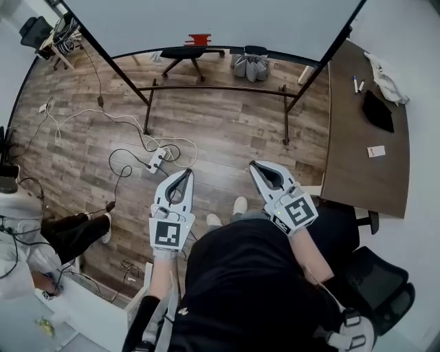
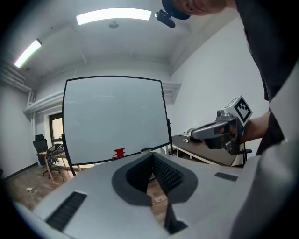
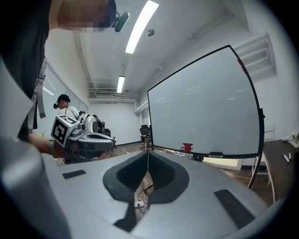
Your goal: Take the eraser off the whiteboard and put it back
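Observation:
The whiteboard stands on a black frame a few steps ahead of me. A red eraser sits at its bottom edge, also seen as the red eraser and the red eraser in the gripper views. A dark block lies on the ledge just right of it. My left gripper and right gripper are held side by side at waist height, far short of the board. Both are shut with nothing between the jaws. The left gripper and the right gripper point roughly level toward the board.
A brown desk with markers and a black pad fills the right side. A power strip and loose cables lie on the wooden floor ahead left. Another person's leg sits at the left. A grey bag rests under the board.

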`<move>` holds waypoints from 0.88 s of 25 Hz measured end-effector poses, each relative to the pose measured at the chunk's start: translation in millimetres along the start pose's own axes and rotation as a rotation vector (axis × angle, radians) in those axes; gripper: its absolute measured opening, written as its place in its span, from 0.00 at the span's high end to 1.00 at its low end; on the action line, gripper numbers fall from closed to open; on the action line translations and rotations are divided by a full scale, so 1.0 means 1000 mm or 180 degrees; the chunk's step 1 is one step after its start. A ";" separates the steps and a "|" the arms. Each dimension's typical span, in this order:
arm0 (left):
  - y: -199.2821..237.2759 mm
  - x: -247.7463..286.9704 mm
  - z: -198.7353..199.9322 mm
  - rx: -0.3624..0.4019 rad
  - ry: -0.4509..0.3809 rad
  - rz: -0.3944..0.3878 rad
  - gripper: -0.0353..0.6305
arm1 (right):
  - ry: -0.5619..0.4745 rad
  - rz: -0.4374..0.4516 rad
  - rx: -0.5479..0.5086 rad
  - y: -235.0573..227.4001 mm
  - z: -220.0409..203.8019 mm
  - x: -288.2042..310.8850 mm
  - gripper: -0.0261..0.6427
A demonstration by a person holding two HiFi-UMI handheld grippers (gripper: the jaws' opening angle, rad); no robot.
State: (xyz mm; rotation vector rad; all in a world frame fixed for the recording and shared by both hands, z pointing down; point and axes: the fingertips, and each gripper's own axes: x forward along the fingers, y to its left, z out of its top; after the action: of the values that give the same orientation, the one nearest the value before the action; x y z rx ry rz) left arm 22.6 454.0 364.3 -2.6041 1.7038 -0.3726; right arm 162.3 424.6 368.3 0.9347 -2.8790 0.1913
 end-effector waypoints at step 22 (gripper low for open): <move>0.128 0.187 -0.021 0.0571 0.0384 -0.0394 0.94 | 0.0261 -0.0366 0.0180 -0.134 -0.012 0.160 0.94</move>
State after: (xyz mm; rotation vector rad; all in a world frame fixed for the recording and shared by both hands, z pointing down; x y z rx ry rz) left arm -25.5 235.1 403.4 -2.6092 1.4656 -0.6649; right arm 113.4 227.3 414.5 1.0723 -2.7492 0.2950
